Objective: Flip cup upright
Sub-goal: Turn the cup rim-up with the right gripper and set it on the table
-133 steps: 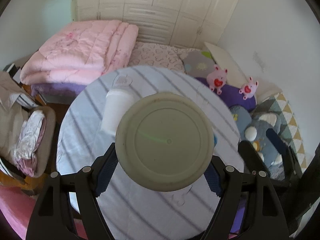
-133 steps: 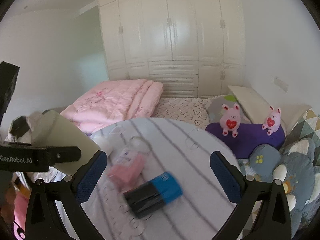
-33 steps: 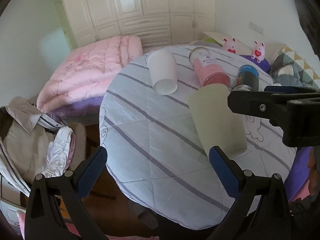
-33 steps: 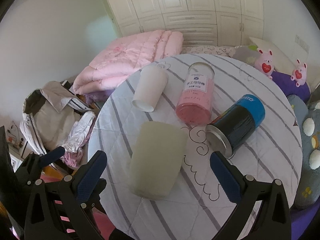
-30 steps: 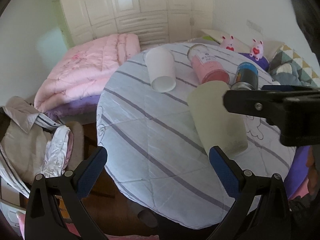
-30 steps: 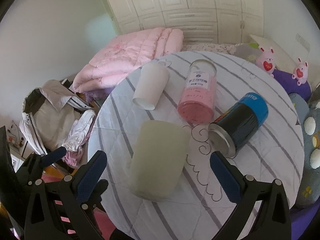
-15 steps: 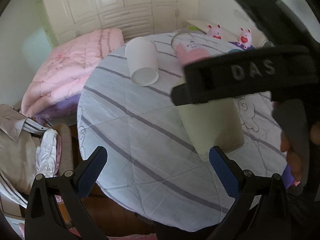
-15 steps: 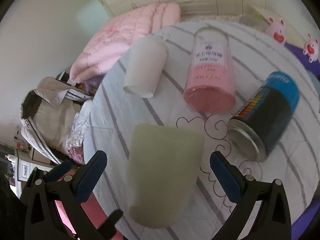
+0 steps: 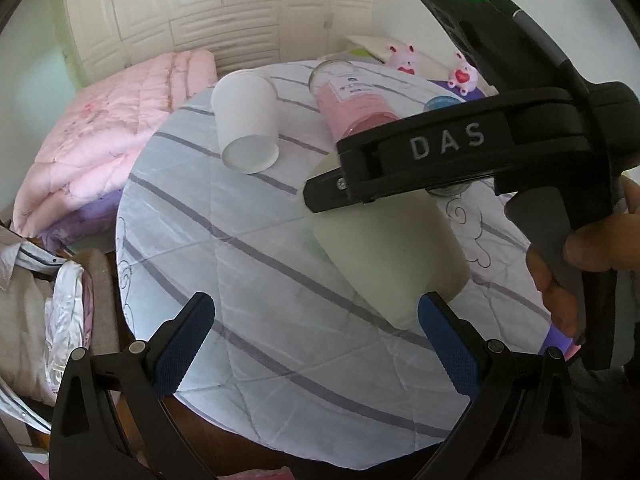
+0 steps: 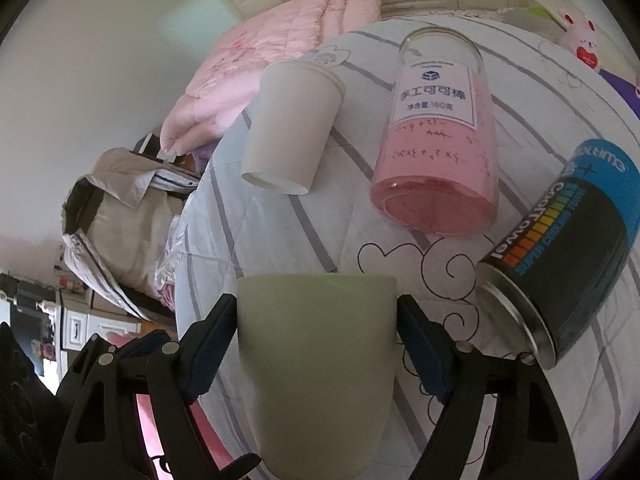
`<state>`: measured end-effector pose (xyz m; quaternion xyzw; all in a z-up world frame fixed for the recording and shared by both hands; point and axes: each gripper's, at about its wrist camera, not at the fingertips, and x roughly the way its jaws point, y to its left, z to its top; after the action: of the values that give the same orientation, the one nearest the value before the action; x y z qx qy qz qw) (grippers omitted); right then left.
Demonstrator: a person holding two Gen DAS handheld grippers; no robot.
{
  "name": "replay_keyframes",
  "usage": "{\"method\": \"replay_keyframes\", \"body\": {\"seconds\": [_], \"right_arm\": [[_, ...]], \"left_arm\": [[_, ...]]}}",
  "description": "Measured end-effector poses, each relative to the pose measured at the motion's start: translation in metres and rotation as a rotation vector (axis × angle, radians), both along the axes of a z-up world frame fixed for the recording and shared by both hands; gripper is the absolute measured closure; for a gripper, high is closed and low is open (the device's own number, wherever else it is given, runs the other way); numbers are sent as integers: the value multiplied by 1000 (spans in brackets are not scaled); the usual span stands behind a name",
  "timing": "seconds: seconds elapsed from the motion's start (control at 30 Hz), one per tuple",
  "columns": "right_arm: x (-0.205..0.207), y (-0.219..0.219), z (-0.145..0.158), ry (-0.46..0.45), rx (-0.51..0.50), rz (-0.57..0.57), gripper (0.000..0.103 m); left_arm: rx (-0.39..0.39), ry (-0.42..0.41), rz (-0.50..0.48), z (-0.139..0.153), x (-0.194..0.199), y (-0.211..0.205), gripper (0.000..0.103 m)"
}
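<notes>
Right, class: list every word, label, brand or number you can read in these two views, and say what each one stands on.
"DAS": raised letters on the right hand-held gripper, read on its body in the left wrist view.
"CoolTowel": down the side of the black-and-blue can.
"SUPER COOLING TOWEL": I think, small print beside it, blurred.
"160": on the pink jar label, among Chinese characters I cannot read.
The pale green cup and white cup show no text.

Cups: two, one pale green (image 10: 316, 364), one white (image 10: 290, 126)
Jars: one, pink-filled (image 10: 438, 136)
Cans: one, black and blue (image 10: 568, 264)
Plush toys: two (image 9: 404, 58) (image 9: 462, 74)
Tools: two (image 9: 316, 350) (image 10: 316, 344)
Benches: one, round (image 9: 248, 264)
</notes>
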<state>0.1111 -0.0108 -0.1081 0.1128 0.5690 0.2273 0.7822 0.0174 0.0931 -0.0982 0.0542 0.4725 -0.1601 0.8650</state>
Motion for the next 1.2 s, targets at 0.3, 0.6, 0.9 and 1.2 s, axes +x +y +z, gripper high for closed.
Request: {"method": "replay_keyframes", "body": {"seconds": [0.3, 0.6, 0.9, 1.2], "right_arm": [[3, 16, 20, -134, -13, 33, 23], [-1, 32, 39, -343, -17, 73, 23], [-30, 30, 42, -466, -43, 97, 23], [-54, 25, 39, -511, -42, 104, 21]], "left_arm": [[-43, -32, -7, 3, 6, -11, 0], [-15, -18, 129, -11, 32, 14, 0], [-35, 17, 139, -20, 27, 16, 0], [-69, 21, 157, -21, 15, 21, 0]]}}
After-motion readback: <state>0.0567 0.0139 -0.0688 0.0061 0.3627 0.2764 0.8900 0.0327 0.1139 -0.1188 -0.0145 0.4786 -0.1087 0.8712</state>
